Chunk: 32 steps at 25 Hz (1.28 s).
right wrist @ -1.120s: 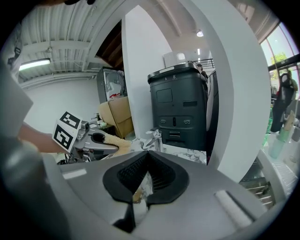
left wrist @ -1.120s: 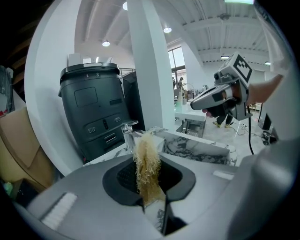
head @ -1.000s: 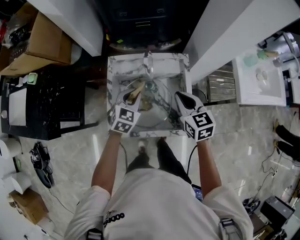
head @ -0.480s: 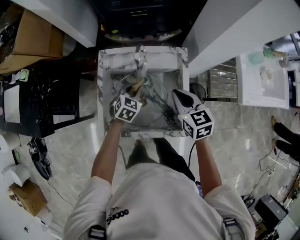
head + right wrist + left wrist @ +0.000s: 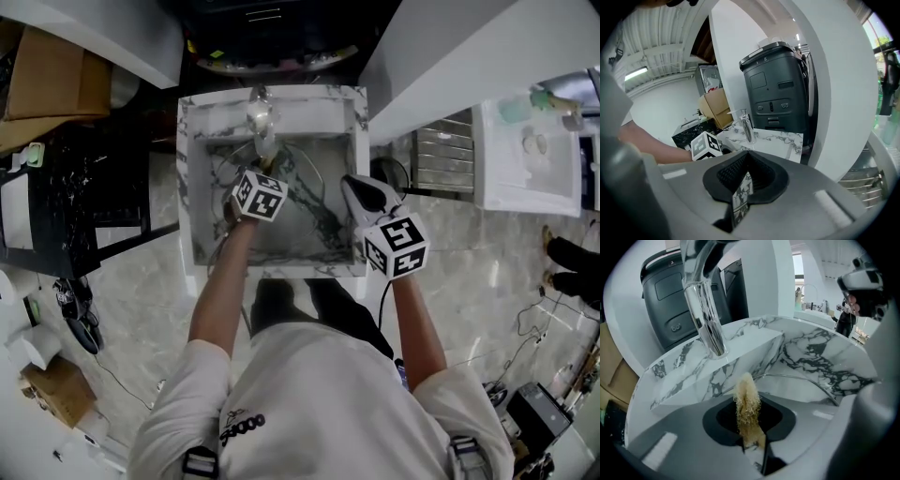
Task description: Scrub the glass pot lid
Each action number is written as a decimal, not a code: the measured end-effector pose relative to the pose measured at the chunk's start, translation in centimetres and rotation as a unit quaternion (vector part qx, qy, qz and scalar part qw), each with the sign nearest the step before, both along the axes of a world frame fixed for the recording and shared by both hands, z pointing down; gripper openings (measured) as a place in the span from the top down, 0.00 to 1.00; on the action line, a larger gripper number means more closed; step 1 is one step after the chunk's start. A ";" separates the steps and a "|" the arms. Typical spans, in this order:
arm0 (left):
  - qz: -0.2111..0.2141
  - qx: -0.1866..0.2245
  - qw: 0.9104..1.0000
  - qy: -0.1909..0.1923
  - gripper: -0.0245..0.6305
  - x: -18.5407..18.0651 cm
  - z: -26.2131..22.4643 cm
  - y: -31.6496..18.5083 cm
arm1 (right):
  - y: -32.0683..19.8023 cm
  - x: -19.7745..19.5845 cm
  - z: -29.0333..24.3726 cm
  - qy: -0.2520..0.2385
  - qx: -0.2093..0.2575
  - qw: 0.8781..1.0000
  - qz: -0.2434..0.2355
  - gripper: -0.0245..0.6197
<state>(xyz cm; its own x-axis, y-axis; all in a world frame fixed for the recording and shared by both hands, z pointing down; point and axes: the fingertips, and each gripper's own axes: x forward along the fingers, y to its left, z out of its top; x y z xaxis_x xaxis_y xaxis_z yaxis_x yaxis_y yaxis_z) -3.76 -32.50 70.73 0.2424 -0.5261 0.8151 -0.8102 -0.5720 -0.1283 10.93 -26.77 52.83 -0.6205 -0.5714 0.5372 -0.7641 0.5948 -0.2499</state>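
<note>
- Sink: white marble with dark veins. It is set between white counters, with a chrome faucet at the back edge.
- Glass pot lid: inside the sink basin. Its metal rim shows as a thin arc against the marble, ahead and to the right of the left gripper. Whether it lies flat or leans on the basin wall cannot be determined.
- Left gripper: held low over the basin, just in front of the faucet spout. The jaws are clamped on a yellowish fibrous scrubber, which stands up past the jaw tips.
- Scrubber tip: points toward the back wall of the basin, just beside the left end of the lid rim. Contact with the lid cannot be confirmed.
- Right gripper: at the right rim of the sink, outside the basin and well apart from the left gripper. The jaws are drawn in narrow, with the tips meeting. Nothing is between them, and only a sliver of marble shows through the gap behind the tips.
- Marker cube of the left gripper: visible from the right gripper view, over the sink, with the person's bare forearm behind it.
- Surroundings: a dark grey appliance stands behind the sink. A cardboard box sits at the far left.
</note>
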 end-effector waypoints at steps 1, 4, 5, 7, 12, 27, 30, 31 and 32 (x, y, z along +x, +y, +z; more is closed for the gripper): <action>-0.001 -0.003 1.000 -0.004 0.87 0.2 0.4 0.0 | -0.1 0.1 0.0 0.000 0.000 1.000 0.000 0.95; 0.004 -0.006 1.000 -0.012 0.87 0.9 1.0 0.0 | -0.3 0.4 -0.2 -0.003 0.002 1.000 -0.002 0.95; 0.007 -0.005 1.000 -0.014 0.87 1.1 1.2 0.1 | -0.3 0.5 -0.3 -0.004 0.004 1.000 -0.003 0.95; 0.014 -0.005 1.000 -0.017 0.87 1.7 1.4 0.1 | -0.4 0.6 -0.4 -0.004 0.006 1.000 -0.005 0.95; 0.057 -0.009 0.997 -0.043 0.87 3.2 1.9 0.5 | -0.5 1.2 -1.2 -0.005 0.011 1.000 -0.004 0.95; 0.186 -0.050 0.980 -0.038 0.87 8.2 3.0 5.7 | 1.1 1.9 -1.7 -0.002 0.021 0.999 0.035 0.95; 0.199 -0.055 0.978 -0.032 0.87 8.7 2.8 6.6 | 1.6 2.1 -1.8 -0.001 0.020 0.999 0.041 0.95; 0.203 -0.057 0.977 -0.031 0.87 8.8 2.8 6.9 | 1.8 2.1 -1.8 0.000 0.021 0.999 0.043 0.95; 0.208 -0.058 0.976 -0.030 0.87 9.0 2.8 7.3 | 1.9 2.2 -1.9 0.000 0.022 0.999 0.045 0.95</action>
<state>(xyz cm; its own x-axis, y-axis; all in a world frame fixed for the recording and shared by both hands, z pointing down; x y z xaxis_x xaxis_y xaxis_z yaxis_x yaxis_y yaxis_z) 5.20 -25.24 73.54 0.3656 -0.2952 0.8828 -0.4986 -0.8629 -0.0821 13.09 -24.86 50.92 -0.5651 -0.6475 0.5113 -0.8152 0.5337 -0.2250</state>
